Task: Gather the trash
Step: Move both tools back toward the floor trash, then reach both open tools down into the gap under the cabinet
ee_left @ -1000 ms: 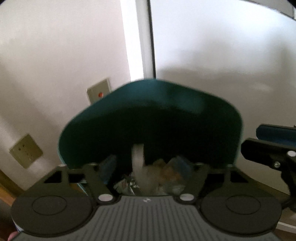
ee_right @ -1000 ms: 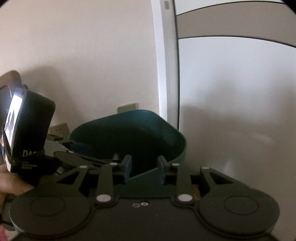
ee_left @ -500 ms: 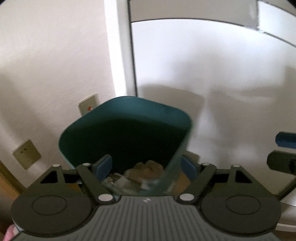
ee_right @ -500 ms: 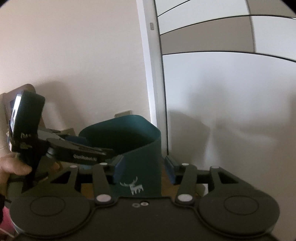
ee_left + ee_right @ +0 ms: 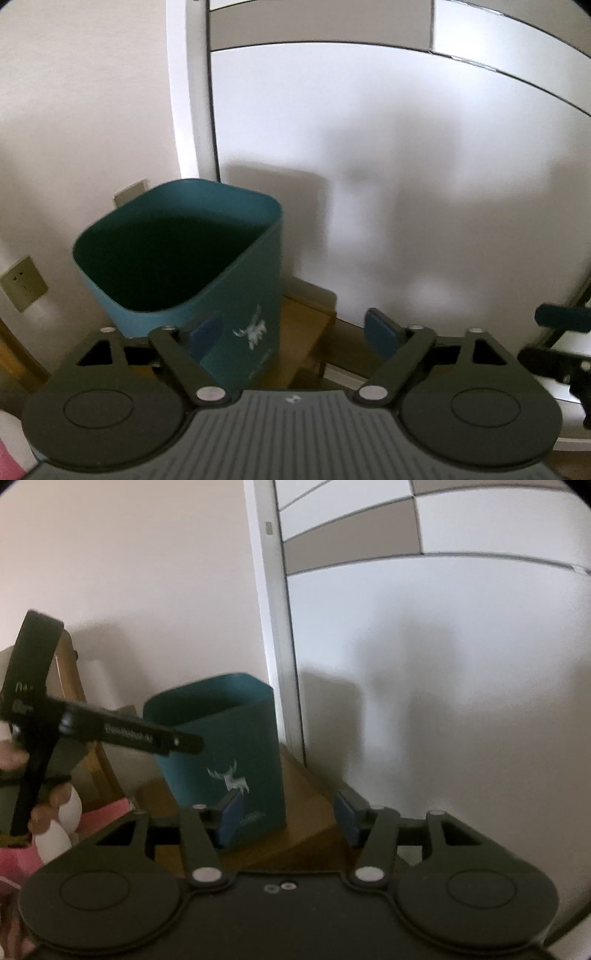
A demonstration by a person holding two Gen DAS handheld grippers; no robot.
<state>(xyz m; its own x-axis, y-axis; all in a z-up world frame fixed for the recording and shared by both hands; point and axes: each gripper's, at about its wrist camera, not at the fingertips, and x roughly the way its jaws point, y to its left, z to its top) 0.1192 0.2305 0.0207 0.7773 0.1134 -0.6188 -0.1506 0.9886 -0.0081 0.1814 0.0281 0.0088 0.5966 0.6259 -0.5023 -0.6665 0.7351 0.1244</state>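
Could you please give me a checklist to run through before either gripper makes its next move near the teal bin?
1. Teal bin upright on the wooden floor: ok.
2. Left gripper empty, jaws opening, nothing between the pads: ok.
3. Right gripper empty, jaws opening, clear of the bin: ok.
4. Bin opening unobstructed from above: ok.
5. Trash inside the bin: cannot tell, the interior is dark.
6. Further trash on the floor to pick up: cannot tell, none shows in either view.
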